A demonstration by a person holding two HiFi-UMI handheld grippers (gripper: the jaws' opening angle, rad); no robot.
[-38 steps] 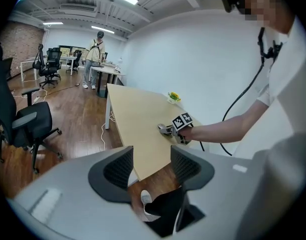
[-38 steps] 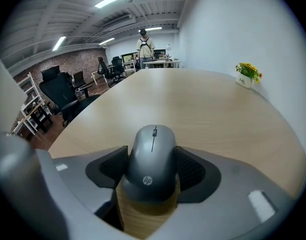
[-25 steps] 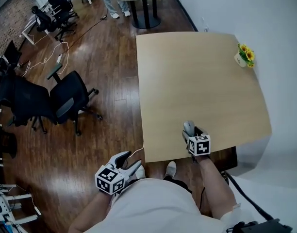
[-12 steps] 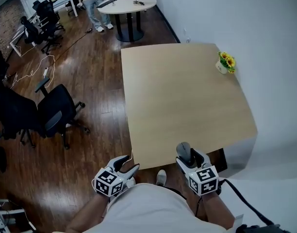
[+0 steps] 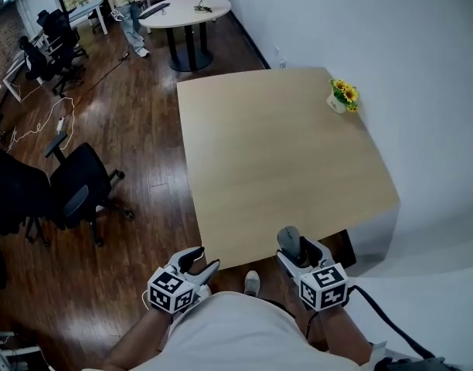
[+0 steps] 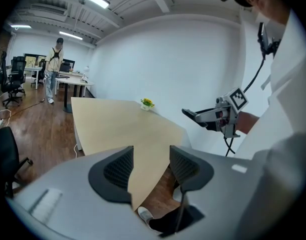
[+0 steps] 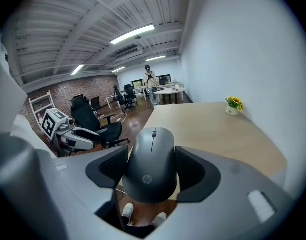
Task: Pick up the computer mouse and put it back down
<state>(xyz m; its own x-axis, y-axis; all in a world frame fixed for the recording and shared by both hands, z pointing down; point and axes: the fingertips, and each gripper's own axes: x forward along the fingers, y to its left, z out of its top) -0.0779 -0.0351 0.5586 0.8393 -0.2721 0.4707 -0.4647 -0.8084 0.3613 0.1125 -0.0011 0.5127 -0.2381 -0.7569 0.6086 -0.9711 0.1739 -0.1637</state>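
Office chair (image 5: 78, 188) on the wood floor far left, well apart from the bench (image 5: 275, 153); left gripper (image 5: 202, 263) hangs off the bench's near-left corner, over the floor, with its jaws moderately apart and nothing between them, only the bench edge and a shoe showing through the gap; bench top is bare light wood; computer mouse (image 7: 152, 164) sits clamped between the right gripper (image 5: 302, 255) jaws, dark grey, scroll wheel pointing away from the person; it's right at the bench's near edge, rear end over the floor; can't tell if it touches the wood; small pot of yellow flowers (image 5: 341, 97) at the far-right corner, well apart from the mouse.
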